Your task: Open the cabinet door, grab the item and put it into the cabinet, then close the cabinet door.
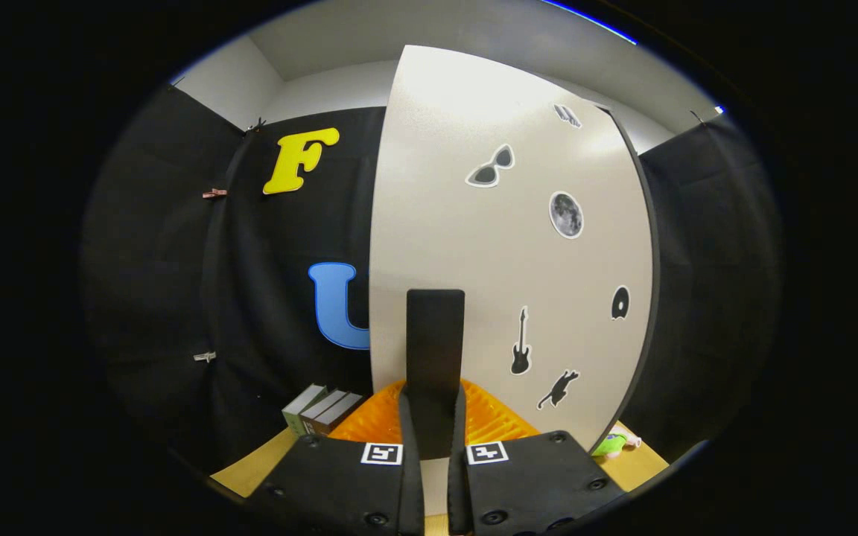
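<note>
Tongs (435, 439) are clenched on the handle (435, 350), a flat upright bar fixed near the free edge of the cabinet door (503, 246); both fingers (407, 424) press against its lower part. The door stands directly ahead of the fingers, edge-on toward the left, and appears partly swung open; the cabinet body behind it is hidden. Stickers (566, 214) mark the door face.

Handling, as judged: the door is a rigid panel on hinges, light to swing, and moves along an arc only. The handle looks smooth, so the grip may slide along it; hold low and square, and pull along the arc rather than straight back.

An orange ribbed object (488, 420) lies on the desk (258, 465) just beyond the fingers, at the foot of the door. A small green item (609, 445) rests on the desk to the right of the door, probably the thing to stow; it looks light and possibly soft. Books (321, 409) lie to the left.
</note>
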The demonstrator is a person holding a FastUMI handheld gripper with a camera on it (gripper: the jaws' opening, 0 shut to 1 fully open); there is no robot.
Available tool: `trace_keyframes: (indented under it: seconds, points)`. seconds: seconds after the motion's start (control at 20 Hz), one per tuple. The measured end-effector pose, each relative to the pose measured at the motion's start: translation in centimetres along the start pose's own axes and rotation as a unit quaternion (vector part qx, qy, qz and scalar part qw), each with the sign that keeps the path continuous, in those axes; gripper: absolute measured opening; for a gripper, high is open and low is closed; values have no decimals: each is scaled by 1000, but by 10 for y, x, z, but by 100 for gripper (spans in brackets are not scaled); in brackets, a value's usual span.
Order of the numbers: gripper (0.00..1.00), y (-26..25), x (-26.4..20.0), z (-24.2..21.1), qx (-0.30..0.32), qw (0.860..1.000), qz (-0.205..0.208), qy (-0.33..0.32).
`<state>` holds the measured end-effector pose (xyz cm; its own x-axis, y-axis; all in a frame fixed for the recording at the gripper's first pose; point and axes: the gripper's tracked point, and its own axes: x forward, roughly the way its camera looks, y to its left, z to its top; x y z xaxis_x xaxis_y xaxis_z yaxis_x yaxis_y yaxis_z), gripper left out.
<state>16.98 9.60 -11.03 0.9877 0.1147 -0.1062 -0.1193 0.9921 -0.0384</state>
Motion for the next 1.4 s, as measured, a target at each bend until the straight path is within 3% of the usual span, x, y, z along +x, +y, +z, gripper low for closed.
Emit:
trace_keyframes:
  seconds: [0.35,0.7,1.4]
  points:
    - [16,-14,-24,3,-4,1000,-16,-3]
    - [16,-24,-34,4,-7,1000,3,1]
    - [16,-54,-65,6,-1,991,136,3]
